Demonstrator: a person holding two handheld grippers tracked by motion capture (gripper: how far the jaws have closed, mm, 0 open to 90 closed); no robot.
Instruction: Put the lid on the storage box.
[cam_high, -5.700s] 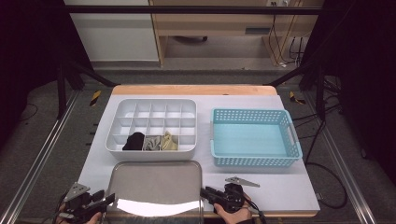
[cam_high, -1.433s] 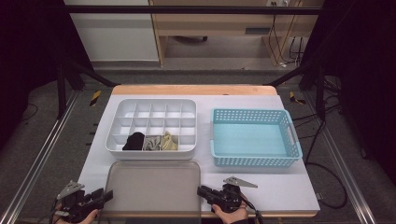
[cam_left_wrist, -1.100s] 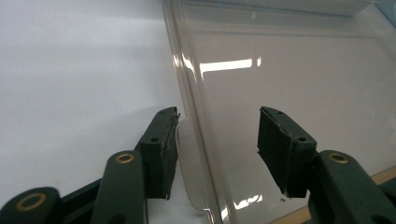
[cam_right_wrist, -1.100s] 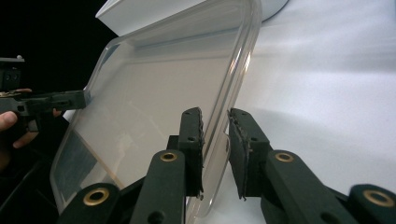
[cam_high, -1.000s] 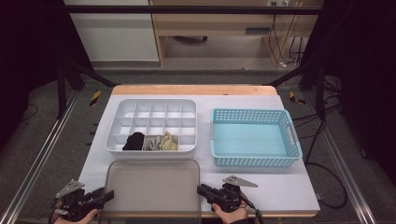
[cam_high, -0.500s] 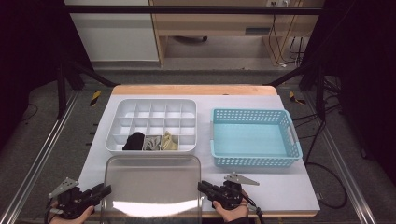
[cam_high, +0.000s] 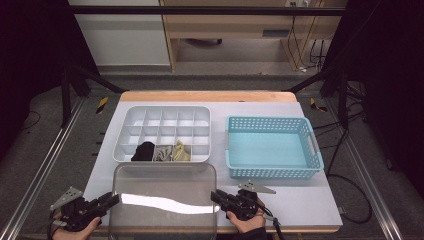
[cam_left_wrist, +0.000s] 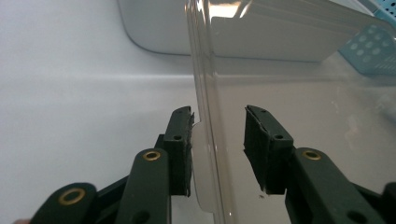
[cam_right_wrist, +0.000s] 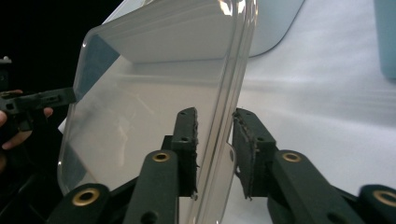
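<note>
high: above, facing forward-down, far | 2 gripper views: close along jaws | shared: clear lid (cam_high: 165, 202)

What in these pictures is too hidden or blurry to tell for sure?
- Three small items in the white divided tray, high view: too small to name; one black, one grey, one tan.
- Clear lid, high view: the picture's bottom edge cuts off its near edge.
- Left gripper, left gripper view: whether its pads press the lid's rim is unclear.
- Right gripper, right gripper view: the same doubt.

White divided tray (cam_high: 165, 131) beside blue basket (cam_high: 272, 147) on table (cam_high: 310, 200).
</note>
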